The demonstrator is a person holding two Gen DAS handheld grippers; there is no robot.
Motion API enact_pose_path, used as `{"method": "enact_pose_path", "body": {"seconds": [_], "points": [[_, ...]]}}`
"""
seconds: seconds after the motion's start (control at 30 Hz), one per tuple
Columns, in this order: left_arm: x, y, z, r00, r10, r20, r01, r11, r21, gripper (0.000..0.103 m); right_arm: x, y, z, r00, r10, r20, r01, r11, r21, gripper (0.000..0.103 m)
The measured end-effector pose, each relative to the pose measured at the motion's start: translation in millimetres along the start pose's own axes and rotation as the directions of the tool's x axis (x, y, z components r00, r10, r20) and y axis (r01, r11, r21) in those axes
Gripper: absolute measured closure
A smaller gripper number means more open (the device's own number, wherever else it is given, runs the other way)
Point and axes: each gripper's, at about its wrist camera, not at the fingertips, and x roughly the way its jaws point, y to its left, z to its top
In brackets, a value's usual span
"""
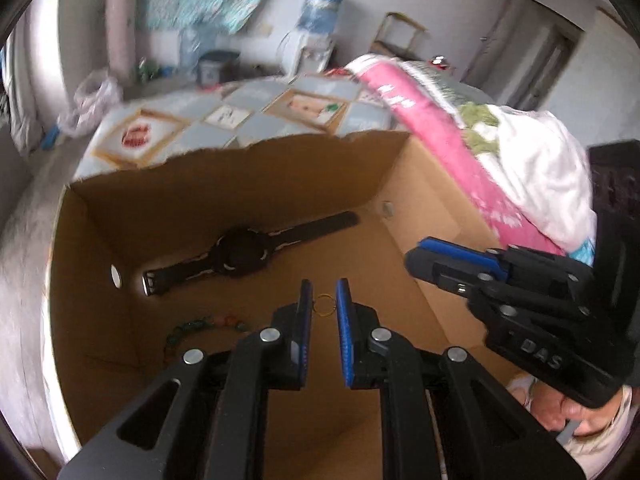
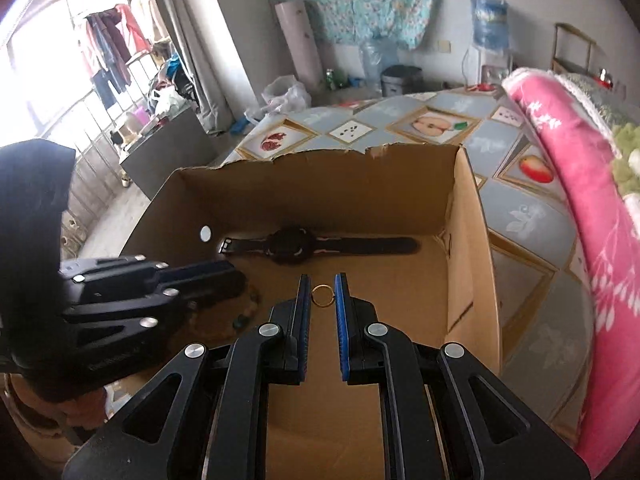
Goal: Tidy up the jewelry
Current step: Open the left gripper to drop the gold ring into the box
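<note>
An open cardboard box [image 1: 240, 152] [image 2: 320, 156] stands on the table below both grippers. On its floor a black wristwatch [image 1: 240, 254] [image 2: 288, 246] lies flat, with a green and orange bead bracelet [image 1: 188, 326] at the near left. My left gripper [image 1: 324, 300] hangs over the box, shut on a small gold ring [image 1: 325, 305] pinched between its blue pads. My right gripper [image 2: 322, 290] hangs beside it and is shut on a similar gold ring [image 2: 322, 295]. Each gripper also shows from the side in the other view: the right gripper [image 1: 412, 264] and the left gripper [image 2: 236, 276], where the rings cannot be made out.
The box's far rim is torn and uneven. A table cloth with fruit pictures [image 2: 432, 124] stretches beyond the box. A pink and white blanket [image 2: 580, 200] [image 1: 440, 120] is heaped right against the box's right wall. A hand [image 1: 560, 408] grips the right tool.
</note>
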Motion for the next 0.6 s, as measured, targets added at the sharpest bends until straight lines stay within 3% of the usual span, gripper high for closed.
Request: {"method": "enact_pose_path", "body": {"seconds": [0.17,0.3,0.5,0.6], "points": [[16,19,5,0.997,-0.045,-0.064,0.037,0.992,-0.123,0.089,1,-9,4,1.000,-0.022,0.002,0.021,0.999,0.032,0.086],[15,19,5,0.997,-0.059,-0.049,0.053,0.991,-0.126,0.073,-1,-16,7,1.000,-0.020,0.023,0.019,0.999,0.047,0.086],[7,24,5,0.998,-0.059,-0.007,0.057,0.988,-0.146,0.073,-20,-20,6,0.998,-0.021,0.065,0.017,0.998,0.058,0.086],[0,22,2,0.998,-0.055,0.013,0.056,0.989,-0.135,0.073,-33,-18,6,0.995,-0.019,0.093,0.014,0.999,0.051,0.081]]}}
